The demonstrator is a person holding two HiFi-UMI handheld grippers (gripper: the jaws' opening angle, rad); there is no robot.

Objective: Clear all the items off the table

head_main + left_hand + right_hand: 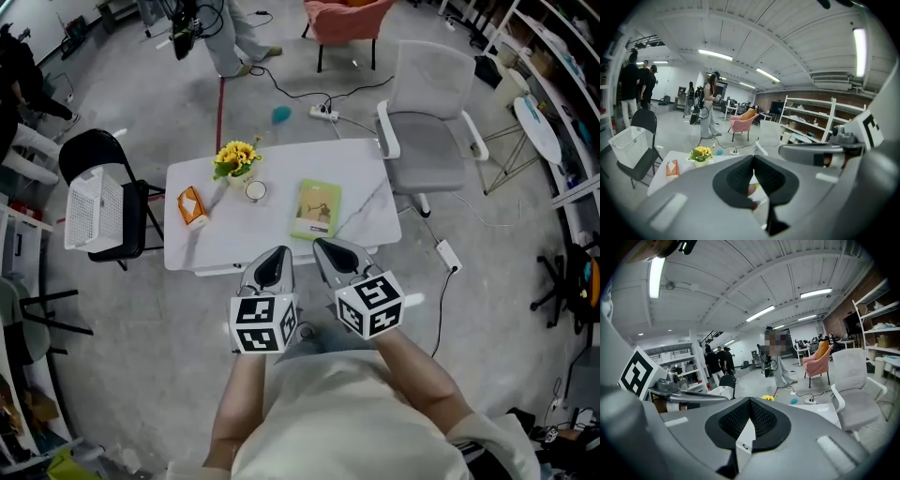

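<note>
Table (370,173) between folding chair (92,152), office chair (427,155)

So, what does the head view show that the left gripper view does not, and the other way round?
Only the head view: the marker cube on the left gripper and the person's forearms.
Only the left gripper view: the ceiling lights.
Both: the white table, the yellow flowers, the orange box, the white basket on the black chair, and the pink chair.
</note>
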